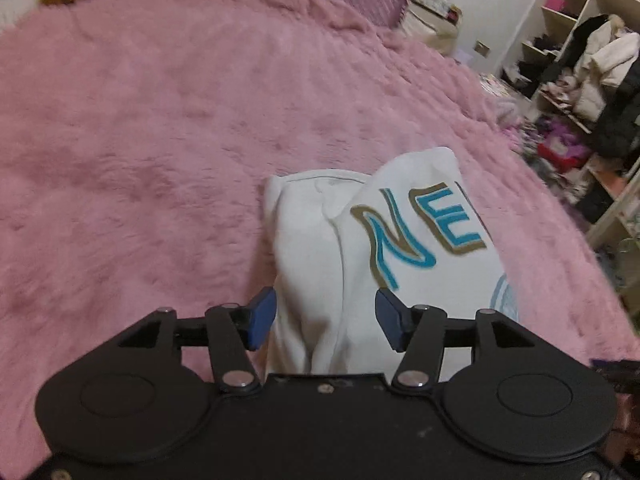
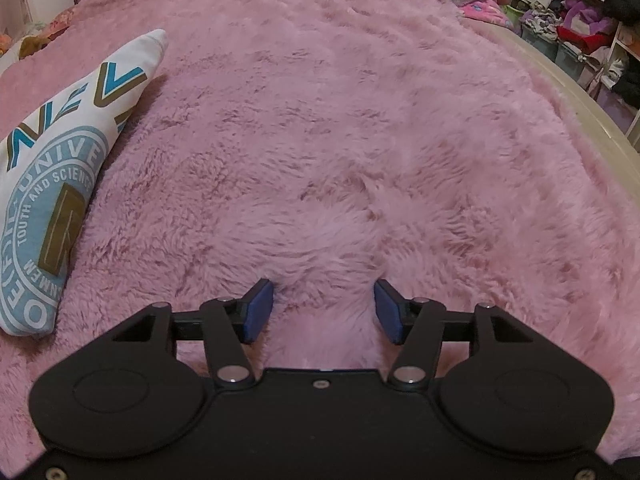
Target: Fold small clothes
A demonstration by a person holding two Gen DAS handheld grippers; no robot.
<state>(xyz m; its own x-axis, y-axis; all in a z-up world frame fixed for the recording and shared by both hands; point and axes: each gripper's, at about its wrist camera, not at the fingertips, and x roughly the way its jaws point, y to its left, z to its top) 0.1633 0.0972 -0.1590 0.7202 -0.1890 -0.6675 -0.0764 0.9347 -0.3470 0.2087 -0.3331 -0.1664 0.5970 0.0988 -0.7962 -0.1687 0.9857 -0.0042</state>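
The white garment [image 1: 400, 248] lies folded on the pink fluffy blanket [image 1: 160, 140] covering the bed. It bears blue and gold lettering and, lower down, a round light-blue emblem [image 2: 44, 208]. In the left wrist view its long axis runs from the near edge away from the camera, leaning slightly right, and its far end tapers to a rounded corner. In the right wrist view it sits at the left edge, long axis running from lower left to upper right, with the narrow corner pointing away. The left tongs [image 1: 326, 318] stand open directly above the near part of the garment; white fabric shows between the blue pads [image 1: 262, 318], which do not press on it. The right tongs [image 2: 324, 310] are open over bare blanket, well apart from the garment, gripping nothing. Cluttered shelves [image 1: 580, 80] stand beyond the bed on the right.
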